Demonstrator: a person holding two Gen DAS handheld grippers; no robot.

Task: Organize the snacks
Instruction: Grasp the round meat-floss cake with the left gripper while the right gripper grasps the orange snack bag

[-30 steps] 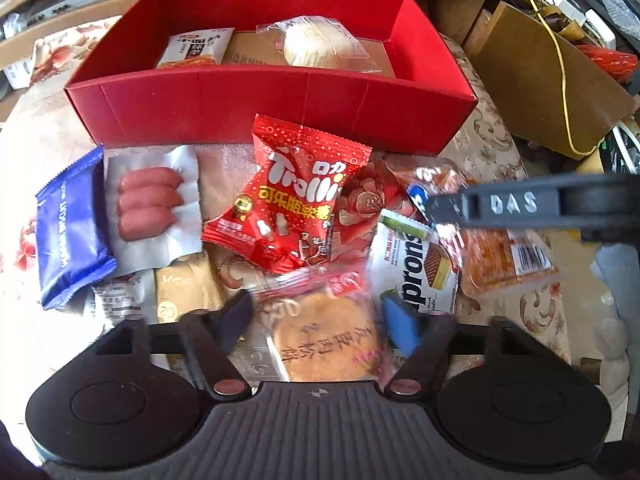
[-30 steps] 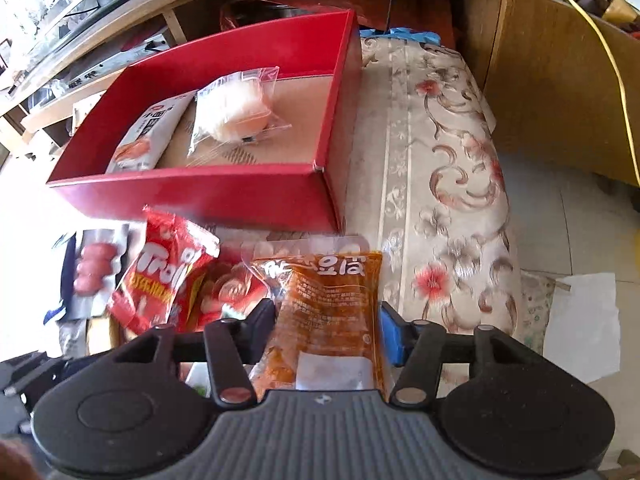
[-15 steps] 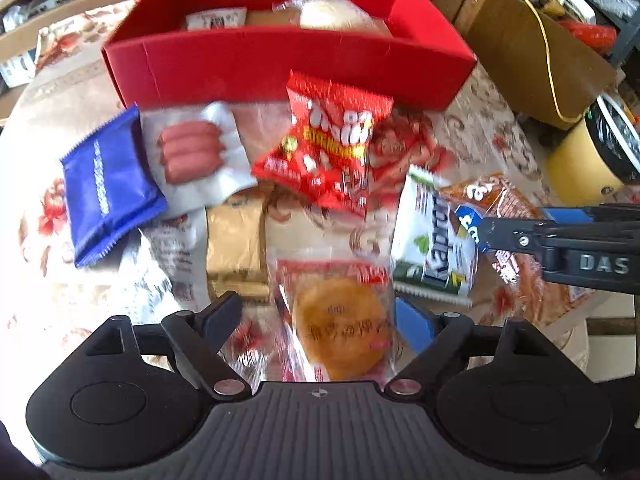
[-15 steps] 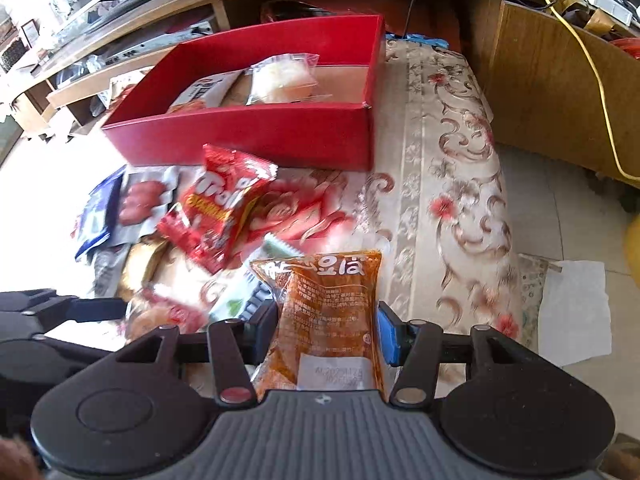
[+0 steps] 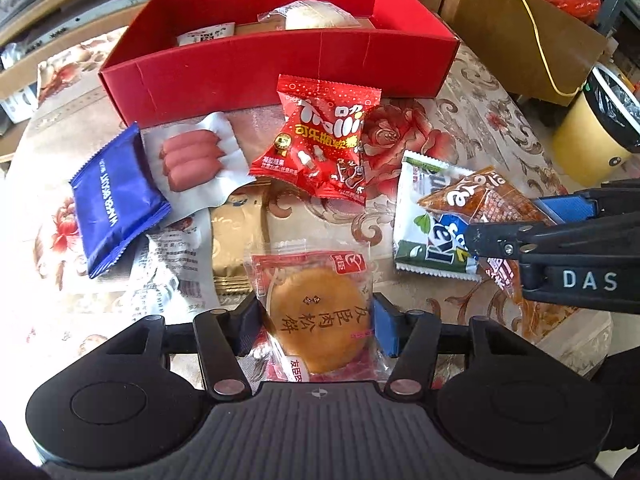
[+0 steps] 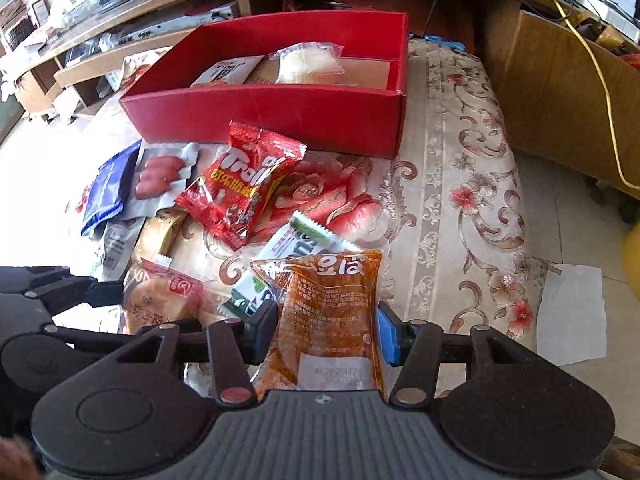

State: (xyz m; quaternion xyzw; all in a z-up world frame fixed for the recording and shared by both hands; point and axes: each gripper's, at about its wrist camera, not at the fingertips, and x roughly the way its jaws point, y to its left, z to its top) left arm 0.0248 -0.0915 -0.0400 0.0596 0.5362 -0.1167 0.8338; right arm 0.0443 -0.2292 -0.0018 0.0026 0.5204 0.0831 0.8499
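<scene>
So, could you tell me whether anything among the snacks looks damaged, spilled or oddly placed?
Nothing looks torn or spilled. The loose packets lie jumbled and overlapping, such as the sausage pack on the blue packet, in front of the red box.

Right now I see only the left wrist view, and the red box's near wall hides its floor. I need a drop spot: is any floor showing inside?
Observer: Yes. The right wrist view shows bare cardboard at the right end of the red box, beside the bun packet.
Operator: Good, since my left gripper holds the round cake packet. What lies left of the bun?
Observer: A flat white packet, on the floor's left part.
Operator: How is the right gripper holding its pouch?
Observer: The orange pouch sits between both pads of the right gripper, top end pointing toward the box.
</scene>
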